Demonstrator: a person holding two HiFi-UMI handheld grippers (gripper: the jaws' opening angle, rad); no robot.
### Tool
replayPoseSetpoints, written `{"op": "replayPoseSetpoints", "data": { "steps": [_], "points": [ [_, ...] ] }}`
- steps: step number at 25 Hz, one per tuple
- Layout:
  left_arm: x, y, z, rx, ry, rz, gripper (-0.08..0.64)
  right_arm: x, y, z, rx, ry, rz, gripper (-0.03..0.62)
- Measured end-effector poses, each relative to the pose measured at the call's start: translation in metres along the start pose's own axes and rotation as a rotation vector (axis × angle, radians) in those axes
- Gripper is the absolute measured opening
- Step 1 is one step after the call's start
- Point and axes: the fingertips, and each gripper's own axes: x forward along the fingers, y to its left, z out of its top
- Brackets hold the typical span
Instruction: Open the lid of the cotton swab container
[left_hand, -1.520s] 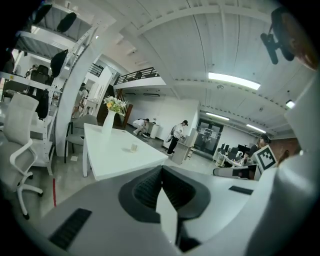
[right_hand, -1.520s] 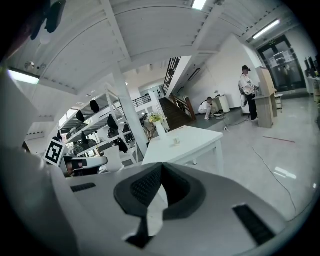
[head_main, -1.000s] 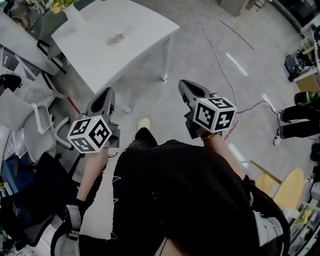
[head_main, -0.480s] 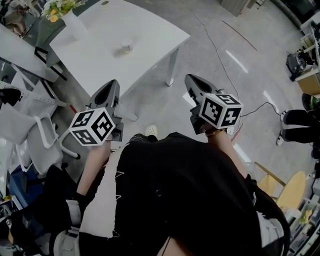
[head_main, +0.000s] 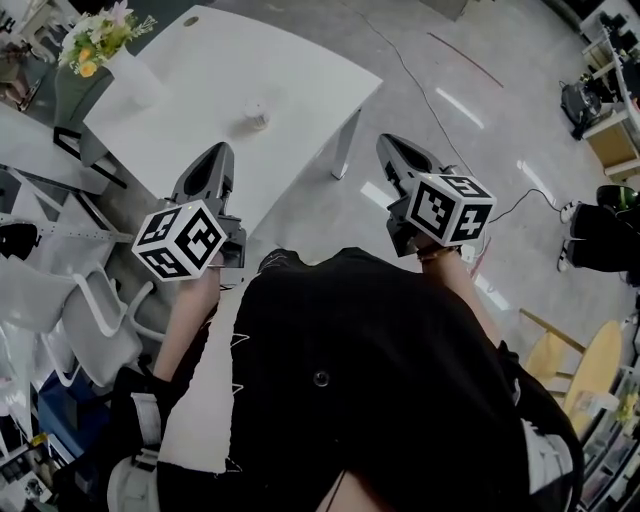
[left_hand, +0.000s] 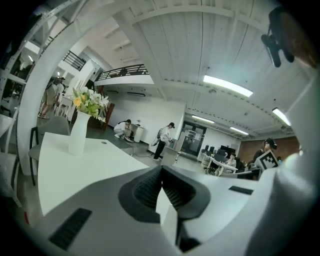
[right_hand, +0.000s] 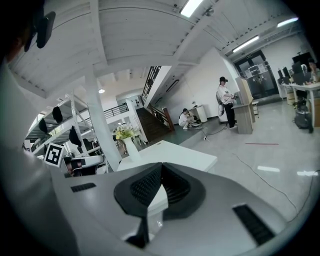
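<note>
Seen on white tabletop (head_main: 200, 70), nearer its front edge: cotton swab container (head_main: 257, 115), too small and blurred to read lid or label. Left gripper (head_main: 214, 153), right gripper (head_main: 393, 146): pressed together, empty.

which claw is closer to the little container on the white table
The left claw: in the head view its tip sits at the white table's near edge, close to the container. The right claw is over the floor.

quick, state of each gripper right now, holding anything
left gripper: closed, holding nothing
right gripper: closed, holding nothing
</note>
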Motion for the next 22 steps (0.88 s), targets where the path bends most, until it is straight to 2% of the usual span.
{"op": "replayPoseSetpoints", "data": {
  "steps": [6,10,16,22],
  "points": [
    [0.022,0.029,0.004,-0.038,-0.01,-0.044,0.011,0.019,-0.003,-0.004,0.005,0.016,-0.05,0.003],
    [0.032,0.05,-0.006,-0.043,-0.021,-0.032,0.011,0.023,-0.01,-0.008,0.011,0.033,-0.082,0.003],
    [0.044,0.073,-0.04,-0.046,0.049,0.013,0.011,0.024,-0.025,-0.01,0.017,0.06,-0.127,0.003],
    [0.061,0.09,-0.063,-0.075,0.106,0.028,0.086,0.027,-0.039,-0.019,0.029,0.095,-0.158,0.003]
  ]
}}
